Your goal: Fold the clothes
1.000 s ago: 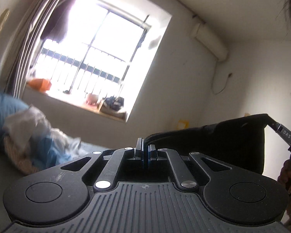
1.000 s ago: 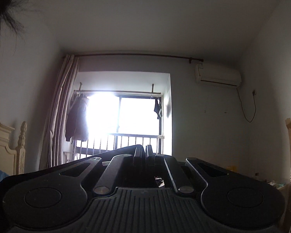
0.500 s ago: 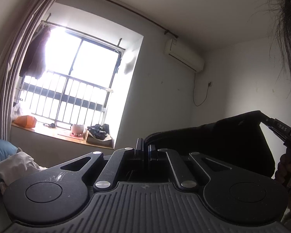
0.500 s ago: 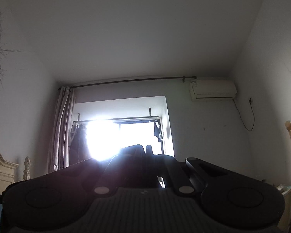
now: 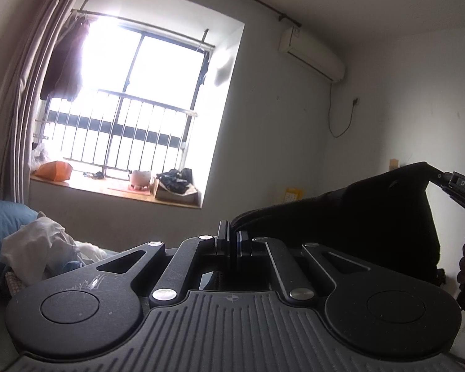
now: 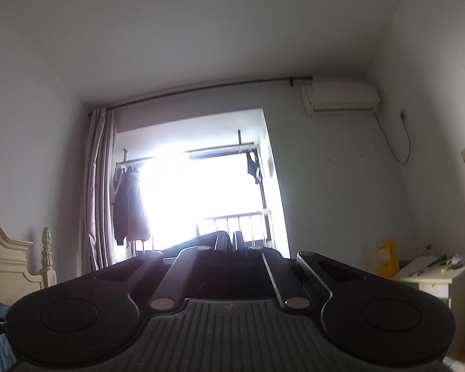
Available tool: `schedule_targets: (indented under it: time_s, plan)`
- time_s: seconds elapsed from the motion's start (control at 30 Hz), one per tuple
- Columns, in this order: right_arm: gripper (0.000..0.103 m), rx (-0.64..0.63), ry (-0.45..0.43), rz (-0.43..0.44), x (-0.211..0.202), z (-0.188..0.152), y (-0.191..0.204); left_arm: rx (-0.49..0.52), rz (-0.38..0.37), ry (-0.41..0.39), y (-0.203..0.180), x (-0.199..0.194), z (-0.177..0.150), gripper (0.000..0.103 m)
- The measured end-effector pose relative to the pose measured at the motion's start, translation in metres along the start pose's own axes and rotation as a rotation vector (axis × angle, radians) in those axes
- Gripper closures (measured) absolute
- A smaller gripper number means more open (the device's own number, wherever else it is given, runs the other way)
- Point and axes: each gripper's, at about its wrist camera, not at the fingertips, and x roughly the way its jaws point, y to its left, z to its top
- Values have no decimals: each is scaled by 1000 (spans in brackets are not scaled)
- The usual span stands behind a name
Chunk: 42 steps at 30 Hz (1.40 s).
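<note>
- The left tool (image 5: pixel 231 241) is clamped on an edge of a black garment (image 5: pixel 372 217), which stretches away to its right, up to the right tool (image 5: pixel 443 181), seen at the far right edge of the left wrist view pinching the other corner.
- In the right wrist view the right tool's fingers (image 6: pixel 221 243) are pressed together, with dark cloth showing just to their left; I judge it is gripping the same garment.
- The step looks like holding the garment up and spread between both tools, well above the bed (image 5: pixel 3 217), before laying it down to fold.
- To do it well: keep both tools level with each other so the top edge stays taut and does not sag or twist.
- Keep both grips tight; the cloth sits near the fingertips and could slip.
- Lower it onto a bare part of the bed, away from the heap of pale clothes (image 5: pixel 37 245) below and left of the left tool.
</note>
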Motion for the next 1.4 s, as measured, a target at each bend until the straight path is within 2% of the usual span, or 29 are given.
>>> schedule_targets:
  time_s: [0.13,0.37,0.57,0.63,0.67,0.7,0.73,0.77,0.8,0.83,0.9,0.97,1.03,1.2,1.27,1.4]
  plan:
    - [101,20,86,-24,22,-46,-12,-28,38,79,21,38,-36,101]
    - [101,14,322,-76,67,-169,-30,-105,142,272,72,115,-122,101]
    - [101,8,490,-103,131,-255,-46,-48,257,346,96,185,-151,100]
    - [101,16,542,-102,163,-276,-50,-28,304,376,102,211,-160,95]
    - [99,20,572,-100,181,-286,-52,-18,329,391,105,224,-164,89]
    - [97,25,619,-107,195,-305,-55,-11,344,431,108,237,-172,75]
    - [92,29,665,-114,209,-324,-58,-10,360,474,112,248,-182,69]
    - [69,33,712,-122,222,-343,-61,-8,379,515,116,258,-194,57]
    - [47,18,772,-147,227,-367,-65,-7,399,550,120,263,-206,55]
    - [43,4,831,-172,232,-390,-70,-7,420,582,124,267,-217,55]
    - [43,-24,947,-222,241,-437,-79,-20,439,618,128,267,-233,55]
    - [43,7,995,-251,233,-456,-87,-41,435,619,129,258,-239,51]
    - [42,73,987,-259,220,-452,-95,-56,433,608,127,247,-237,44]
    - [40,216,962,-267,184,-419,-115,-126,436,582,131,218,-212,40]
    - [40,273,950,-267,166,-402,-123,-143,419,576,131,204,-201,34]
    - [39,417,928,-231,127,-373,-139,-169,375,588,128,170,-187,33]
